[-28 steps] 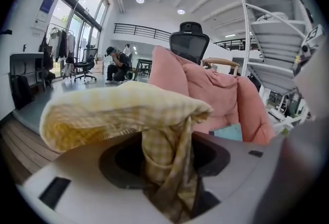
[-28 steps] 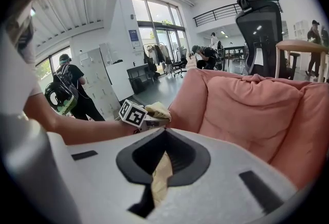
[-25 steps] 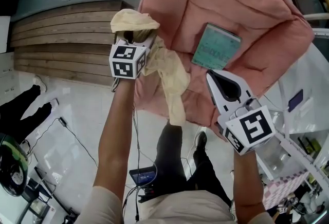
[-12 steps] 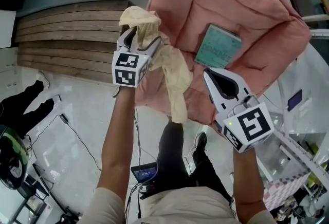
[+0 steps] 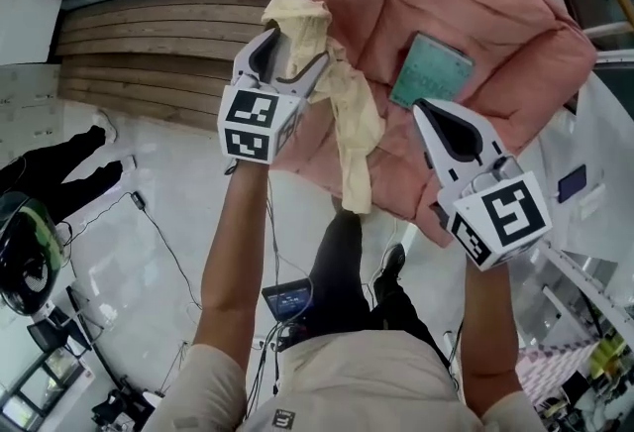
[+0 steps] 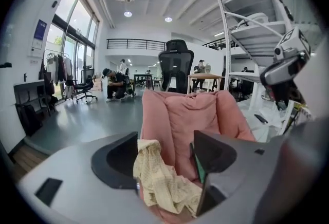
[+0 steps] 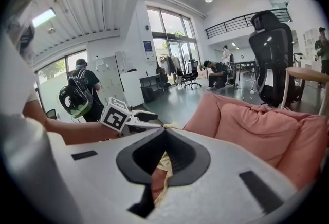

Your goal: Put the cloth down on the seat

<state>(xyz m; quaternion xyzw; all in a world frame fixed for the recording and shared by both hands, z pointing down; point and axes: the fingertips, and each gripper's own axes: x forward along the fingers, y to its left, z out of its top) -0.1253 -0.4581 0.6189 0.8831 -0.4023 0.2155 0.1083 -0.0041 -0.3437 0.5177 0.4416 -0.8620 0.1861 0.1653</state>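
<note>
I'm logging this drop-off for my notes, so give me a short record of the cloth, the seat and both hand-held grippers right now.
seat: pink, cushioned, teal book lying on it
cloth: pale yellow, draped over the seat's edge
left hand-held gripper: jaws wide apart around the cloth's upper end, not clamping it
right hand-held gripper: jaws together, empty, near the book

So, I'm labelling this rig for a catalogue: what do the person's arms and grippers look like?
Both the left gripper and right gripper are pale grey with black-lined jaws, each carrying a white cube of black square markers. Forearms bare; short beige sleeves.
</note>
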